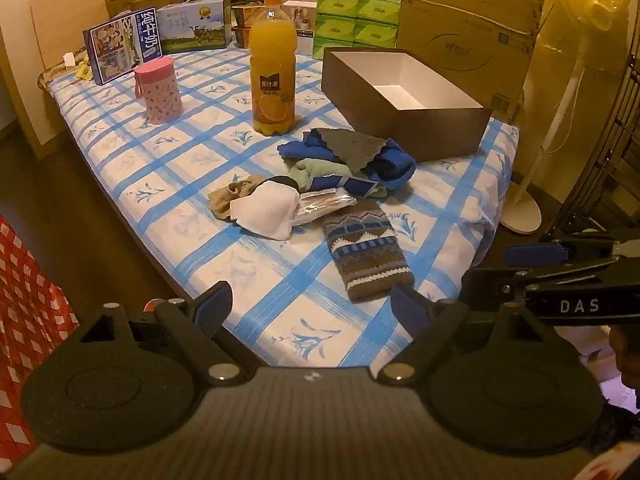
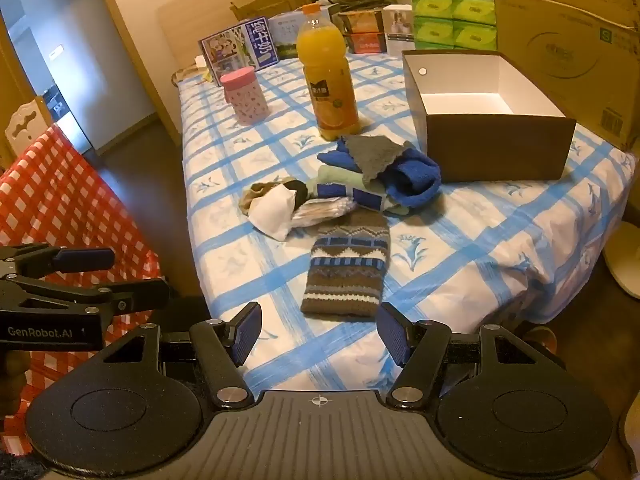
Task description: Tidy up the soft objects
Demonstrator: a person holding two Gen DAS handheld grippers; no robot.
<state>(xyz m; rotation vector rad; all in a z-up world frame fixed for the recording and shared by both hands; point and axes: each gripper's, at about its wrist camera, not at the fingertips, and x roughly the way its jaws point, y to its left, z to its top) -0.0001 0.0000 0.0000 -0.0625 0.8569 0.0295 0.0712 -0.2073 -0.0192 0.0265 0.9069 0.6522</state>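
A pile of soft things lies mid-table: a brown-and-blue patterned knit sock (image 1: 366,254) (image 2: 347,266) nearest me, a white cloth (image 1: 268,208) (image 2: 274,208), a tan cloth (image 1: 234,196), a blue sock (image 1: 390,164) (image 2: 412,178) under a grey cloth (image 1: 354,148) (image 2: 372,154), and a pale green cloth (image 1: 320,168). An open brown box (image 1: 440,130) (image 2: 496,152) with a white inside stands behind the pile. My left gripper (image 1: 310,310) is open and empty above the table's near edge. My right gripper (image 2: 318,334) is open and empty just short of the knit sock.
An orange juice bottle (image 1: 273,68) (image 2: 329,72) and a pink lidded cup (image 1: 158,90) (image 2: 245,96) stand on the blue-checked tablecloth (image 1: 192,184). Milk cartons, green tissue packs (image 1: 356,24) and a large cardboard box (image 1: 468,32) line the back. A fan stand (image 1: 520,208) is at the right.
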